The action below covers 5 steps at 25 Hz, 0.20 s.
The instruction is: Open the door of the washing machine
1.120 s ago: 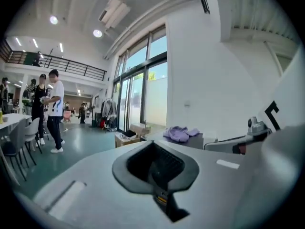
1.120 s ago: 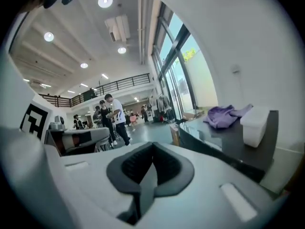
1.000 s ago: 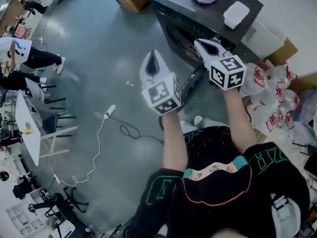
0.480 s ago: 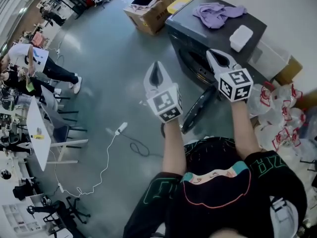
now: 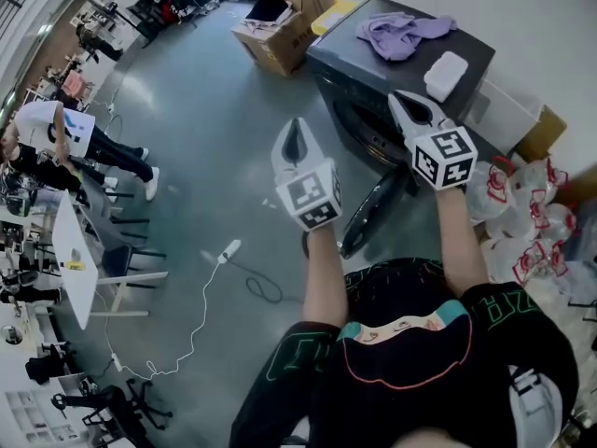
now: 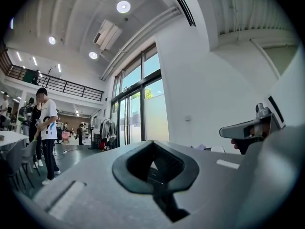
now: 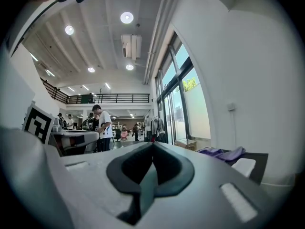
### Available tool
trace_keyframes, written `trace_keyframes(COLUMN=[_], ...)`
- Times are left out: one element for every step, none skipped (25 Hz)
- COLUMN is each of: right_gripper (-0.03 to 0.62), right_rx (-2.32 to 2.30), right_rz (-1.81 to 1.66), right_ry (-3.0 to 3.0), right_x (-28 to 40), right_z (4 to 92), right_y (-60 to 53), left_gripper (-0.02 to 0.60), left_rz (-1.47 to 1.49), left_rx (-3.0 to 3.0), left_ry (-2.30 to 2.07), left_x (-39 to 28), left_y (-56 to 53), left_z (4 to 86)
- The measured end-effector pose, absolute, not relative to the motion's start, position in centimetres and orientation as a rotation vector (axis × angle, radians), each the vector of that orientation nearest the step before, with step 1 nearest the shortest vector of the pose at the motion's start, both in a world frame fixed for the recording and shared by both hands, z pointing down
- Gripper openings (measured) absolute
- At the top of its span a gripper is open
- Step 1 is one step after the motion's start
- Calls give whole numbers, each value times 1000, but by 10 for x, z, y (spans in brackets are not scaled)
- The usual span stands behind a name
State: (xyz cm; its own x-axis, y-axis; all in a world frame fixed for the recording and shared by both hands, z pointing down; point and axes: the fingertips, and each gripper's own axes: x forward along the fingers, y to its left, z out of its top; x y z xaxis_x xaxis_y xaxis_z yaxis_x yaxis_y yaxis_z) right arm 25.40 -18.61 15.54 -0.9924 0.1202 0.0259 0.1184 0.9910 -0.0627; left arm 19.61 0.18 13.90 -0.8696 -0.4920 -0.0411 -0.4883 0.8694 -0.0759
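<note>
The dark grey washing machine (image 5: pixel 359 59) stands at the top right of the head view. Its round door (image 5: pixel 376 215) hangs swung open toward me, and the drum opening (image 5: pixel 366 127) is bare. A purple cloth (image 5: pixel 401 34) and a white box (image 5: pixel 445 75) lie on its top. My left gripper (image 5: pixel 296 127) hovers left of the machine over the floor, shut and empty. My right gripper (image 5: pixel 404 99) is held in front of the machine above the open door, also shut on nothing. In the right gripper view the cloth (image 7: pixel 224 152) and the box (image 7: pixel 246 166) show beyond the closed jaws.
Cardboard boxes (image 5: pixel 280 24) sit on the floor left of the machine. Plastic bags (image 5: pixel 522 203) pile up at the right. A power strip with a white cable (image 5: pixel 227 250) lies on the grey floor. A table with chairs (image 5: pixel 70 259) and a person (image 5: pixel 65 129) are far left.
Both grippers have lifted a little, still shut and holding nothing. The head view has shifted and now shows more of the machine's top. The door stays open.
</note>
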Motion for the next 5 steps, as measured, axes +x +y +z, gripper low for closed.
trace_keyframes(right_gripper=[3, 3, 3, 3, 3], right_rx=[-190, -192, -193, -194, -194], right_rz=[92, 92, 94, 97, 100], right_ry=[-3109, -3114, -3119, -3124, -3129], right_x=[255, 255, 256, 257, 258], right_z=[156, 156, 156, 157, 158], right_y=[-187, -187, -189, -190, -191], left_gripper=[9, 9, 9, 9, 9], left_rz=[-99, -106, -118, -133, -150], left_rx=[-774, -765, -757, -751, -744], left_ry=[2978, 2975, 2971, 2967, 2963], left_x=[197, 197, 197, 198, 199], left_y=[2, 2, 2, 2, 1], left_z=[139, 139, 139, 139, 139])
